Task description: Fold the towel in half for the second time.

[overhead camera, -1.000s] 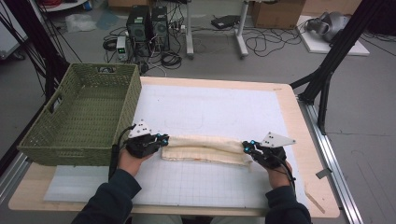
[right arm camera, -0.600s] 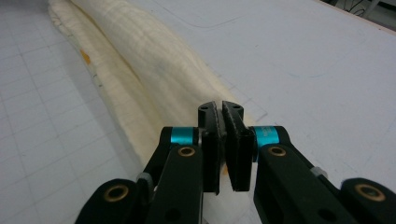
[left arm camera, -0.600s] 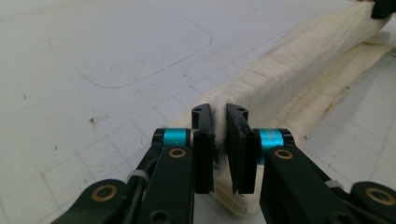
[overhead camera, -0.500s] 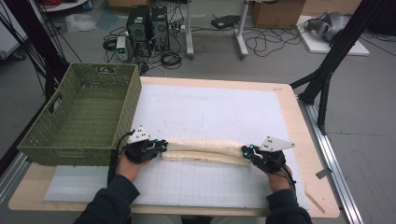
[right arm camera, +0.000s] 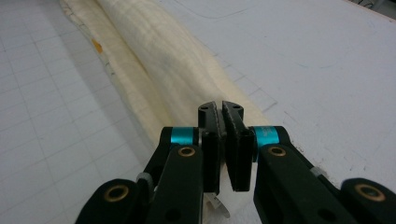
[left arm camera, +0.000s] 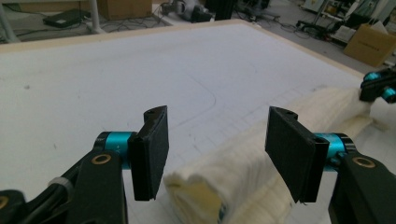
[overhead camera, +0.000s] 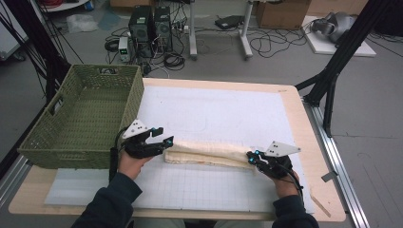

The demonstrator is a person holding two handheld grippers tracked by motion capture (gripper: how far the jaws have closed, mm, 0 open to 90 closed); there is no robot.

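The left gripper [left arm camera: 215, 154] has its fingers [left arm camera: 152, 151] spread apart, one end of the folded cream cloth [overhead camera: 209, 154] lying between them on the worktop [overhead camera: 294, 109]. The right gripper [right arm camera: 223, 140] pinches the cloth's other end.

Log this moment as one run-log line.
left tongs: open, straddling folded cream towel end | right tongs: shut on towel's other end | green basket: left of towel
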